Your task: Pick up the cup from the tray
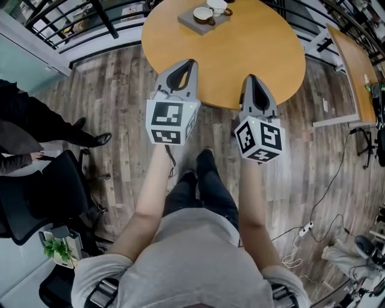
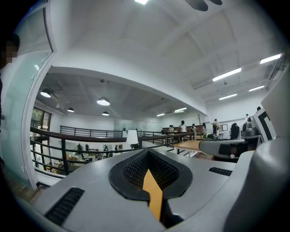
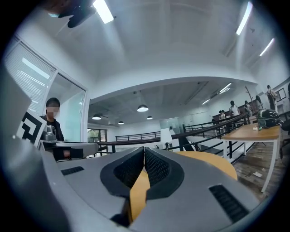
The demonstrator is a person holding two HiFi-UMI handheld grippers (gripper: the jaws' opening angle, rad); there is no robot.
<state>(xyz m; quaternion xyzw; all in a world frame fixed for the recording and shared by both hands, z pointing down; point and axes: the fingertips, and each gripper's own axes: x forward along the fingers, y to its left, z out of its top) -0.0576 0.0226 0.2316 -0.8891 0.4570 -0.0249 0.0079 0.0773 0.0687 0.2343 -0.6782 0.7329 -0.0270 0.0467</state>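
I've got my left gripper [image 1: 192, 62] and right gripper [image 1: 250, 77] side by side at the near edge of the round table [image 1: 252, 48], grey tray [image 1: 194, 25] with two cups [image 1: 203, 14] sitting at its far side.

Office, judging by desk [image 1: 352, 60] and swivel chair [image 1: 42, 198]

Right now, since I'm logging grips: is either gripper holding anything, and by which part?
Nothing: left gripper and right gripper are shut, empty; the cups sit on their tray.
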